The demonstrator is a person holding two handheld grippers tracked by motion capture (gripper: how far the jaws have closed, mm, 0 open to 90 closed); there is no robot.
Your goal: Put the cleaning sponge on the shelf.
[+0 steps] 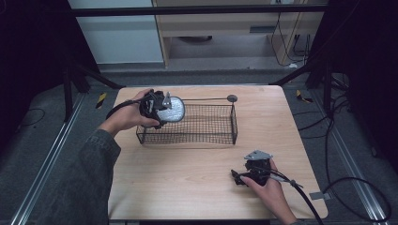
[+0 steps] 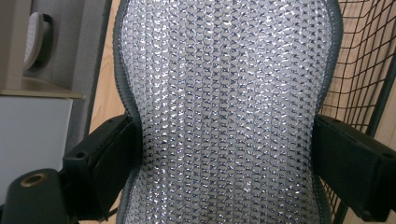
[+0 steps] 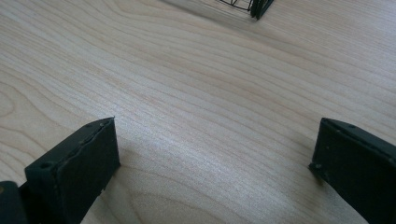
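Our right gripper (image 1: 237, 177) lies nearest to us, low on the wooden table (image 1: 187, 178) at its near right part, with our right hand (image 1: 267, 185) around its body and the cable (image 1: 305, 199) trailing back off the near edge. Its jaws stand wide apart with nothing between them; in the right gripper view we see bare wood grain in the gap, and at the top edge a corner of the wire basket (image 3: 254, 7), well apart from the jaws.

Farther off, our left gripper (image 1: 165, 112) is held up at the left end of the wire basket (image 1: 206, 126), our left hand (image 1: 129, 117) wrapped around it. Its jaws are clamped on a silvery mesh pad (image 1: 171, 110), an oval piece with a grey stitched border. From the high view the pad sits at the basket's left rim, raised above the floor of the basket; we cannot tell whether it touches the wire.

The left gripper view brings the mesh pad (image 2: 224, 112) up close: a weave of shiny metallic loops, pinched in at the waist where the two jaws press its edges from either side. Behind it on the right we see the basket's black wire (image 2: 369, 70) over the wood.

In the high view the basket's floor looks bare. A thin rod with a small dark disc (image 1: 232, 98) at its end runs along the basket's far rim.
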